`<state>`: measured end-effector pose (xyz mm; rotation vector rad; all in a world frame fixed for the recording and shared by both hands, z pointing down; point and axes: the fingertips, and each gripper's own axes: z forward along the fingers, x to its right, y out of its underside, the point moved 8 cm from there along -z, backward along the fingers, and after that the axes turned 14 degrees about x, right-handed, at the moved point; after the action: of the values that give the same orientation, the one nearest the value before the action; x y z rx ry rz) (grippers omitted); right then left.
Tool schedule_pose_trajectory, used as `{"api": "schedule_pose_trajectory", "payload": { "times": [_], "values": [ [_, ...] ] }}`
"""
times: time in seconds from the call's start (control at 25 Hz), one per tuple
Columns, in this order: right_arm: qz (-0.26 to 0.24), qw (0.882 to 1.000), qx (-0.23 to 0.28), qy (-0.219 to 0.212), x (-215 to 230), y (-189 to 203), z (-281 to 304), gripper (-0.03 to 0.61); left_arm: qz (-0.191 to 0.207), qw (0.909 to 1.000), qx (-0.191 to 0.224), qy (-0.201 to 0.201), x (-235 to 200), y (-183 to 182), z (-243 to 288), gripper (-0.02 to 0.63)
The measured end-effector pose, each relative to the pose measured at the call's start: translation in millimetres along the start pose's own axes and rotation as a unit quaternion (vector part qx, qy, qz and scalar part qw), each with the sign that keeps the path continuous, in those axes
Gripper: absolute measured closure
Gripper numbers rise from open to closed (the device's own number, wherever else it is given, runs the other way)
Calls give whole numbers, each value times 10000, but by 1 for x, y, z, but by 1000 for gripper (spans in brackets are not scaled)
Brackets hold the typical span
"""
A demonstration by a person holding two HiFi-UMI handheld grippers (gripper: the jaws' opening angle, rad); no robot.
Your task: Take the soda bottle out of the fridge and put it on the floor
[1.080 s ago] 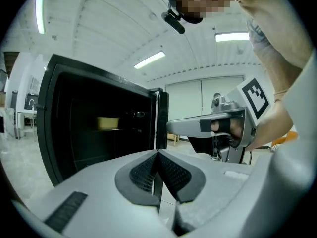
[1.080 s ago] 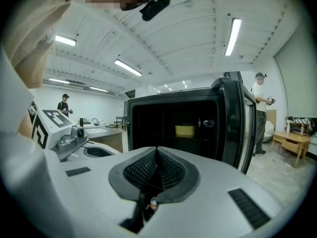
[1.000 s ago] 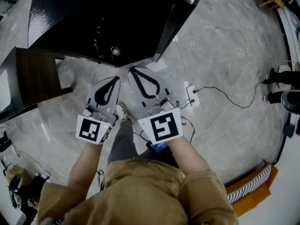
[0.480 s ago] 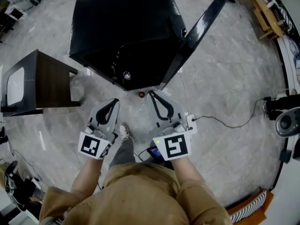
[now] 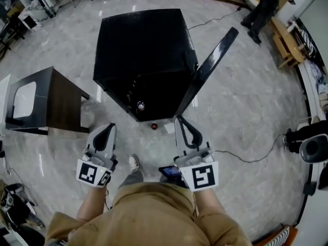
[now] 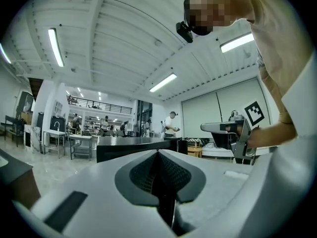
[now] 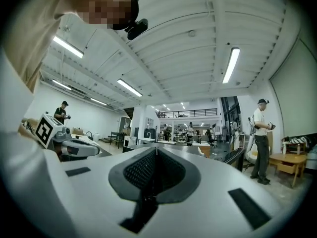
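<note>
Left gripper [image 5: 105, 133]: jaws together with nothing between them. It points level, toward the left front corner of the fridge.
Right gripper [image 5: 184, 124]: jaws closed on each other, empty. Its tips are near the foot of the open door.
Between the grippers: my shoe [image 5: 134, 163], on the floor [image 5: 246, 106].
Fridge [image 5: 143, 50]: black and low, straight ahead of both grippers, with its front open.
Fridge door [image 5: 207, 65]: swung out to the right, seen edge-on.
Soda bottle: I cannot pick it out for certain. A small red round thing [image 5: 154, 126] sits on the floor just in front of the open fridge. It is between my two gripper tips and apart from both. From above I cannot tell whether it is the bottle's cap.
Silver round thing [image 5: 140, 105]: at the fridge's front edge, just behind the red one.
Side table [image 5: 56, 99]: dark, left of the fridge, near my left gripper.
Cable [image 5: 241, 160]: thin, on the floor to my right.
Person [image 5: 264, 1]: standing far off, beyond the door.
</note>
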<state>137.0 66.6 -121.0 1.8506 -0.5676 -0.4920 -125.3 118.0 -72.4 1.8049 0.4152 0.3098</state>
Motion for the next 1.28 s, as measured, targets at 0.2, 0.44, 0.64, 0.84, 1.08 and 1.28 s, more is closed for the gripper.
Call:
{"api": "schedule_pose_trajectory", "payload": {
  "times": [0.2, 0.44, 0.64, 0.84, 1.08, 1.28],
  "values": [
    [-130, 9999, 22, -65, 3, -17, -9, 575, -13, 9999, 162, -55, -4, -21, -12, 612],
    [-324, 9994, 71, 123, 8, -41, -30, 575, 155, 9988, 320, -326, -12, -45, -31, 612],
    [-441, 9986, 230, 201, 11, -57, -34, 575, 266, 9968, 447, -603, -24, -58, -40, 612],
    [-447, 9984, 237, 237, 9, -60, -35, 575, 310, 9956, 491, -737, -28, -64, -51, 612],
    [-401, 9981, 250, 402, 12, -65, -43, 575, 332, 9947, 408, -885, -30, -64, -65, 612],
    [-519, 9981, 124, 299, 17, -59, -44, 575, 301, 9938, 428, -978, -33, -64, -68, 612]
  ]
}}
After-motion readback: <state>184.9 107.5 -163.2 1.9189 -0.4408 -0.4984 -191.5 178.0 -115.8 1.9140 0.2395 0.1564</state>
